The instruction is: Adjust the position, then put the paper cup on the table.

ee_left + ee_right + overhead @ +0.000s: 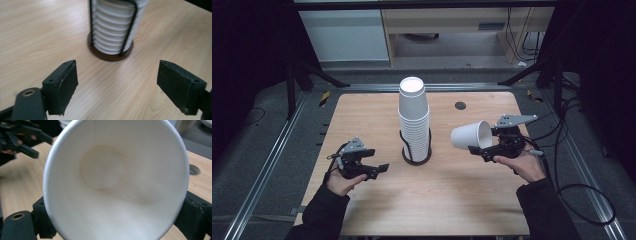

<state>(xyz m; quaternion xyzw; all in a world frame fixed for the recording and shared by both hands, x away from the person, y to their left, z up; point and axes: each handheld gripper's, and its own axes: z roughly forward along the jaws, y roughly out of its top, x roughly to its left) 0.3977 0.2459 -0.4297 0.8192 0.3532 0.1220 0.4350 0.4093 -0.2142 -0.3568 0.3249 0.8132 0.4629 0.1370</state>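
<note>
Right gripper [486, 145] clamped on my white paper cup [471, 135].
Cup sideways between jaws, mouth facing camera; left gripper [379, 169] spread, empty.

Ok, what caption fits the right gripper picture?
Right gripper clamps a white paper cup on its side, mouth facing the camera.

My light wood worktop [377, 200] carries a round dark holder [416, 158] stacked with white cups [414, 120]; a small dark hole, perhaps a grommet [460, 105], sits farther back.

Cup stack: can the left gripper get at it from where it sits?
Probably yes. The left gripper is open and aimed at the cup stack, with bare table between them. The holder has wire uprights round the stack's lower part.
</note>
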